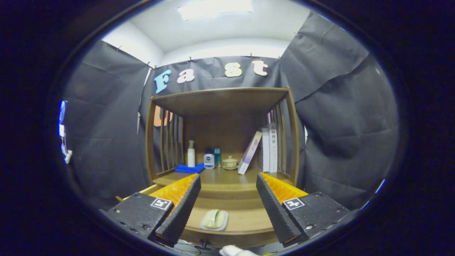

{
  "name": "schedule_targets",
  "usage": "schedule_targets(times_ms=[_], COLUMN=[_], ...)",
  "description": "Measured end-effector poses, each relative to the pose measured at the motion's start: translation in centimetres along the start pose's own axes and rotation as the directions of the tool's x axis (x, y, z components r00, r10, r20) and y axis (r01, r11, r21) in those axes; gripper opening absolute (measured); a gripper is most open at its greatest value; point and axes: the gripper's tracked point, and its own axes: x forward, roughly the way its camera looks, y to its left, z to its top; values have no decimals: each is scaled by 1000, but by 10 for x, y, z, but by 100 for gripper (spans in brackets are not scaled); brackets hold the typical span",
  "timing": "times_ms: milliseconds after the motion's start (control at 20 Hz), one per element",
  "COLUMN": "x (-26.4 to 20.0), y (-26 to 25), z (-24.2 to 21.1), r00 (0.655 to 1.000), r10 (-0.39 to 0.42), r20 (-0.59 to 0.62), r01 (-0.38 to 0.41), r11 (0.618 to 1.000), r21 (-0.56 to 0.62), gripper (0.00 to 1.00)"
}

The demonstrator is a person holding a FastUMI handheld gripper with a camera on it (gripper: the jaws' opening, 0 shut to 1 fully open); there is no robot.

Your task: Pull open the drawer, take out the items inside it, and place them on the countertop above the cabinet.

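Observation:
A wooden cabinet stands straight ahead, and its drawer is pulled out toward me below the countertop. In the drawer lies a pale green soap-like item in a white dish. My gripper is open above the drawer, fingers spread wide with nothing between them. The dish shows low down in the gap between the two fingers, nearer the left one. A small dark knob sticks out from the drawer front.
On the countertop under the top shelf stand a white pump bottle, a folded blue cloth, two small bottles, a lidded ceramic cup and leaning books. Slatted sides close the shelf. Something white shows below the drawer.

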Motion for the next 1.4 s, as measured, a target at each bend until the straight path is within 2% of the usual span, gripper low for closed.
schedule_targets(times_ms=[150,250,400,600,700,850,1050,1100,1250,1400], x=[32,57,84,104,112,117,119,118,115,110], y=[4,12,20,28,33,39,47,49,53,51], z=[15,22,11,-15,-38,-80,-124,-135,-160,-180], r00=[997,991,969,935,902,811,704,668,577,477], r10=[-10,12,25,1,3,14,15,17,19,-3], r20=[-78,-135,-244,-354,-432,-585,-710,-744,-817,-879], r01=[13,-1,-7,6,-6,-56,-96,-104,-81,-18], r11=[999,997,997,1000,1000,997,993,992,996,1000], r21=[41,77,74,17,-6,-53,-74,-71,-34,-13], gripper=[99,99,99,99,99,99,98,97,93,84])
